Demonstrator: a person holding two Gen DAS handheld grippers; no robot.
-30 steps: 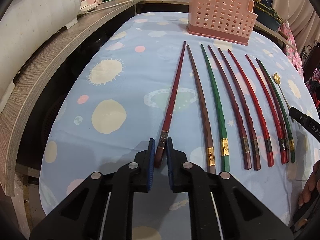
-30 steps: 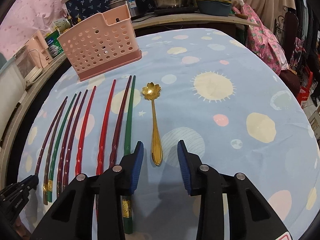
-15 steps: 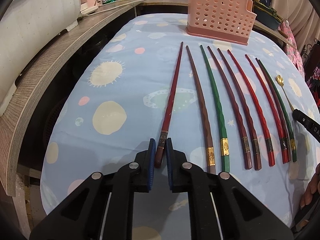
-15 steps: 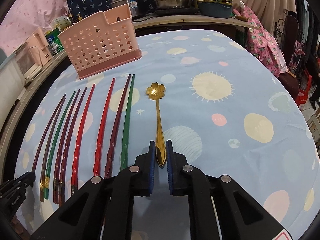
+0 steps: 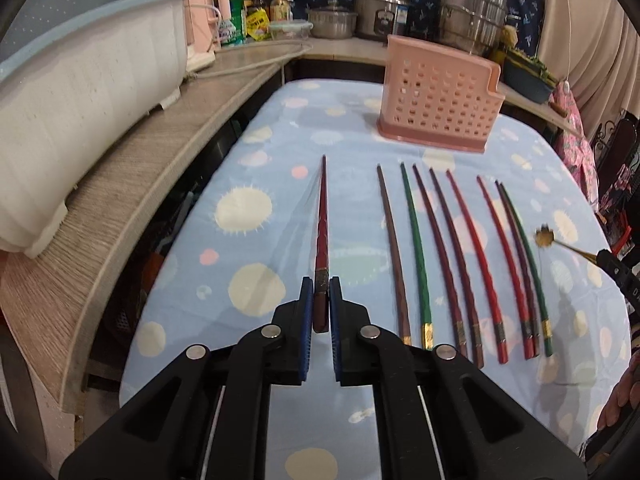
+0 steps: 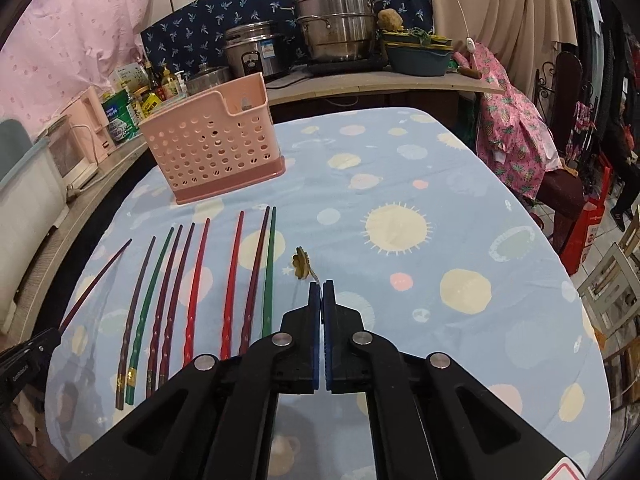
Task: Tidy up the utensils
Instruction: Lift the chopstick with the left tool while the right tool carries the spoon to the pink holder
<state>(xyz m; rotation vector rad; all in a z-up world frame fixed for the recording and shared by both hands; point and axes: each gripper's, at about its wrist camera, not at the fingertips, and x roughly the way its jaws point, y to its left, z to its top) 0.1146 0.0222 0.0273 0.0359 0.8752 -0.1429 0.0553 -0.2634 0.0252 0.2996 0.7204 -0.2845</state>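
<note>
My left gripper [image 5: 321, 285] is shut on the thick end of a dark red chopstick [image 5: 321, 232], which hangs above the cloth and points toward the far side. Several more red, brown and green chopsticks [image 5: 456, 256] lie side by side on the table to its right. My right gripper [image 6: 321, 285] is shut on the handle of a gold flower-shaped spoon [image 6: 301, 264], held off the cloth; the spoon [image 5: 545, 237] also shows at the right of the left wrist view. A pink perforated utensil holder [image 5: 438, 106] [image 6: 212, 152] stands at the far end of the table.
The table wears a light blue cloth with sun and planet prints [image 6: 400, 208]. A wooden counter [image 5: 120, 200] runs along the left with a white tub [image 5: 80, 80]. Pots and bottles [image 6: 332, 28] crowd the back shelf. A chair with pink fabric [image 6: 516, 136] stands at the right.
The right gripper closed on the spoon's handle and lifted it off the cloth. The left gripper, shut on the chopstick, rose with it, and that chopstick now hangs apart from the row.
</note>
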